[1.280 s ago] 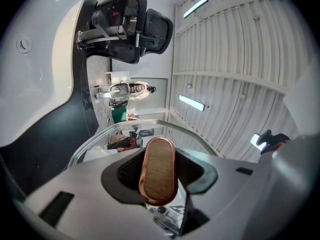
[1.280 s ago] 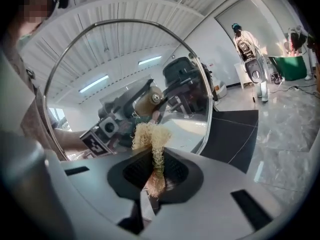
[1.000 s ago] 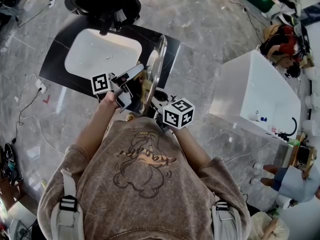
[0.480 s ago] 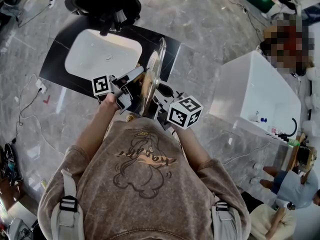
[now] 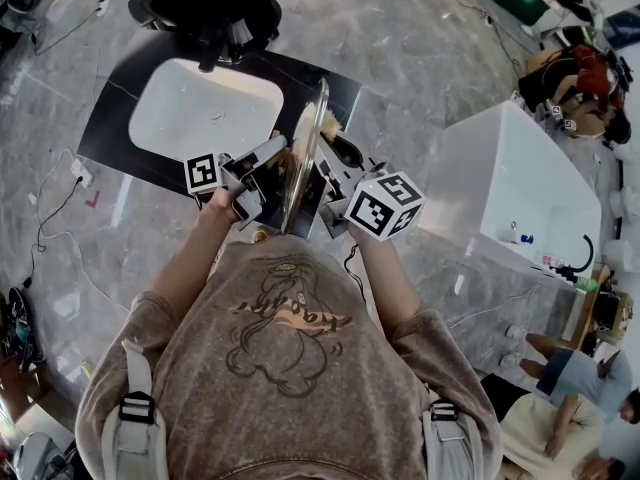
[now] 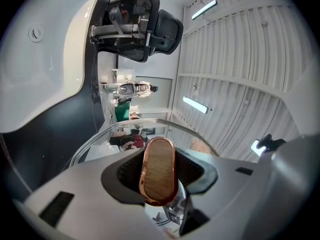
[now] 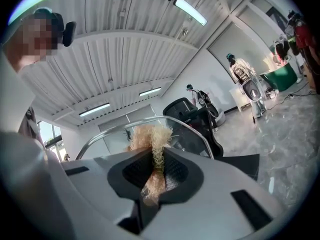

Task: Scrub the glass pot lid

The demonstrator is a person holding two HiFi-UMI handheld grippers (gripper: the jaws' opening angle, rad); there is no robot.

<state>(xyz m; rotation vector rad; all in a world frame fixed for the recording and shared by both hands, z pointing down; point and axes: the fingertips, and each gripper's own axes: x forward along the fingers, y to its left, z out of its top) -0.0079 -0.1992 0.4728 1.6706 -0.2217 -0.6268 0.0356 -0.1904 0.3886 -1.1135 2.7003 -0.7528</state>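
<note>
The left claw (image 6: pixel 159 176) is clamping down on the wooden knob (image 6: pixel 159 156) of the glass lid (image 5: pixel 306 158). It's holding the lid up on edge over the table (image 5: pixel 112 138) by the sink (image 5: pixel 205 108), likely so the far face stays reachable. The right claw (image 7: pixel 156 176) is pinching a straw-coloured scrubber (image 7: pixel 149 136) tight, with the tuft sitting right at the glass.

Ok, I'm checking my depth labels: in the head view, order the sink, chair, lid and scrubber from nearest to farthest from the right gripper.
1. Scrubber: clamped in the right gripper itself.
2. Lid: held on edge, just left of the scrubber.
3. Sink: further left, beyond the lid.
4. Chair: farthest, past the sink at the top of the view.
</note>
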